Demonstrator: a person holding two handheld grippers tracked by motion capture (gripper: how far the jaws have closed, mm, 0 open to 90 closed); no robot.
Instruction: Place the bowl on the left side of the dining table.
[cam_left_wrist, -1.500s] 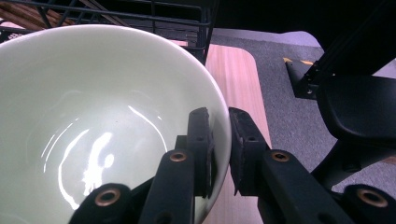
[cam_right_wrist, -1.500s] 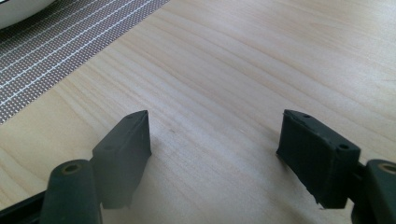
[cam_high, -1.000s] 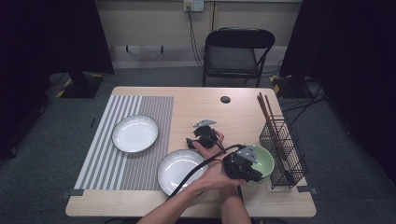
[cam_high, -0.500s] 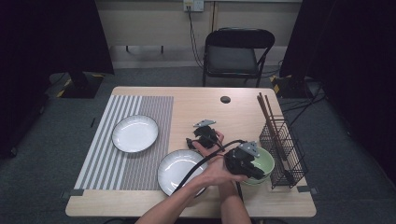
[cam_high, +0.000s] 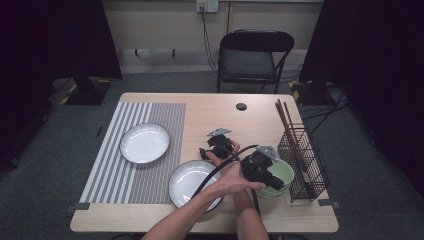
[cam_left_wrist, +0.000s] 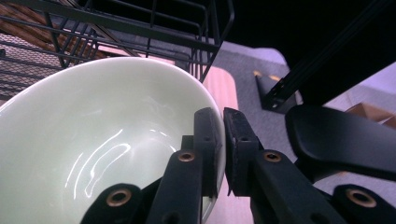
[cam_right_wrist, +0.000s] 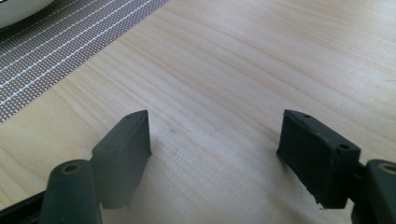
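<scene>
A pale green bowl (cam_high: 282, 174) stands on the wooden table (cam_high: 210, 107) at the right, beside a black wire rack (cam_high: 302, 155). My forearms are crossed. My left gripper (cam_high: 270, 178) reaches over to the bowl and is shut on its near rim. In the left gripper view the bowl (cam_left_wrist: 107, 140) shows large, with the left gripper (cam_left_wrist: 223, 149) holding one jaw inside the rim and one outside. My right gripper (cam_high: 207, 151) sits mid-table. In its own view the right gripper (cam_right_wrist: 215, 154) is open over bare wood with nothing between the jaws.
Two white plates lie left of the grippers, one (cam_high: 145, 142) on the striped placemat (cam_high: 110, 165) and one (cam_high: 192, 182) at its right edge. Chopsticks (cam_high: 285, 120) lean in the rack. A small black disc (cam_high: 241, 106) is at the back of the table, with a chair (cam_high: 250, 57) beyond.
Both hands have shifted only slightly. The left gripper stays shut on the bowl's rim and the right stays open.
</scene>
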